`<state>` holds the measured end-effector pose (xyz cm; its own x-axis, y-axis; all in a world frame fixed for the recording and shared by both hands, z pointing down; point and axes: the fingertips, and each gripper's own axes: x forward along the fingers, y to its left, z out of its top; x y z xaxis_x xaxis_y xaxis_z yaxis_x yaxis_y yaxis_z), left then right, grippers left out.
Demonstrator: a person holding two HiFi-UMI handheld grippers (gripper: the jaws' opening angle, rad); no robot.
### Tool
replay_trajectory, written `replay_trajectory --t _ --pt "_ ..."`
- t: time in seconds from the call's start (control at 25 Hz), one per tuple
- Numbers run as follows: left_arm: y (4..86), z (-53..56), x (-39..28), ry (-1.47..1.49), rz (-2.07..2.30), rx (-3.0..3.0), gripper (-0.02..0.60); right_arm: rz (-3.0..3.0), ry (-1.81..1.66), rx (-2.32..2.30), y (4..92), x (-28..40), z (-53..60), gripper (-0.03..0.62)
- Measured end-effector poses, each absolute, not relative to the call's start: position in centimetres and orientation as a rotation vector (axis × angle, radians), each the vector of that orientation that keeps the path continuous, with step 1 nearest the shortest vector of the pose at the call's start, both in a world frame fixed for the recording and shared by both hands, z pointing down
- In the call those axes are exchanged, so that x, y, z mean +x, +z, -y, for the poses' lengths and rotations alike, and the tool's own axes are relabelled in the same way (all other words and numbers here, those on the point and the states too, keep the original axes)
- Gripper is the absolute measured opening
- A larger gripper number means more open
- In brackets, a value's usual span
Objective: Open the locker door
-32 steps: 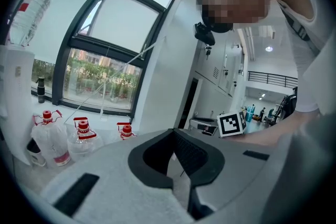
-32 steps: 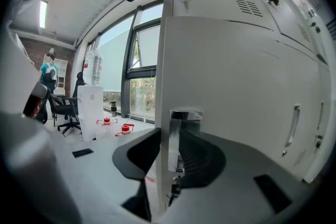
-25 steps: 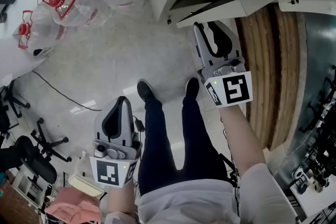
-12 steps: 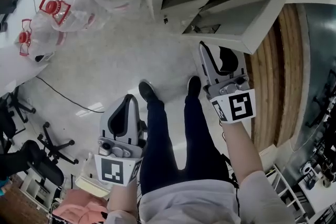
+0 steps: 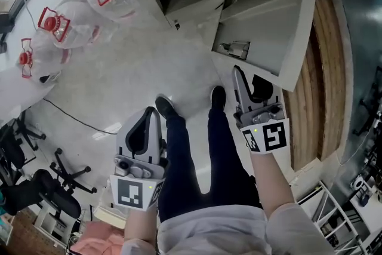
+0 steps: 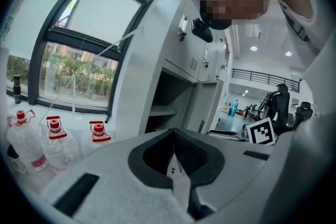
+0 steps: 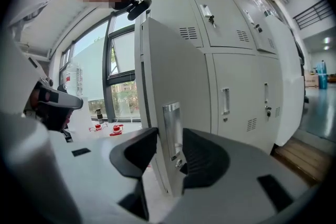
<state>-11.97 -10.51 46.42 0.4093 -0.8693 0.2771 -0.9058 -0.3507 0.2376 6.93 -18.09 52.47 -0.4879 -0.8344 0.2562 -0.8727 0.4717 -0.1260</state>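
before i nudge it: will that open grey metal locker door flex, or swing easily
The grey metal locker door looks like a flat sheet-metal panel, so probably stiff. Standing open, it likely swings freely under a light push.

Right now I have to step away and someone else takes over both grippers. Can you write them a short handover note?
Left gripper: shut, empty, away from the locker.
Right gripper: jaws apart, having just been opening; the handle edge of the locker door shows in their gap, pads not pressing it.
Locker door: swung wide, inside exposed.
Done: door opened.
Left: probably just draw the right gripper clear of the door edge.
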Motion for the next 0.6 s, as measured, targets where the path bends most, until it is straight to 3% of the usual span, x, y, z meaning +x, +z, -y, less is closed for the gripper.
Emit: replay_trajectory --t 0.32,0.6 --pt "46.7 11.9 -7.4 0.178 1.435 2.376 0.003 2.485 0.37 1.605 52.8 12.6 17.4 0.143" --pt "47.6 12.9 -3.5 0.193 1.351 2.382 0.003 2.361 0.373 1.814 52.9 18.9 18.1 0.057"
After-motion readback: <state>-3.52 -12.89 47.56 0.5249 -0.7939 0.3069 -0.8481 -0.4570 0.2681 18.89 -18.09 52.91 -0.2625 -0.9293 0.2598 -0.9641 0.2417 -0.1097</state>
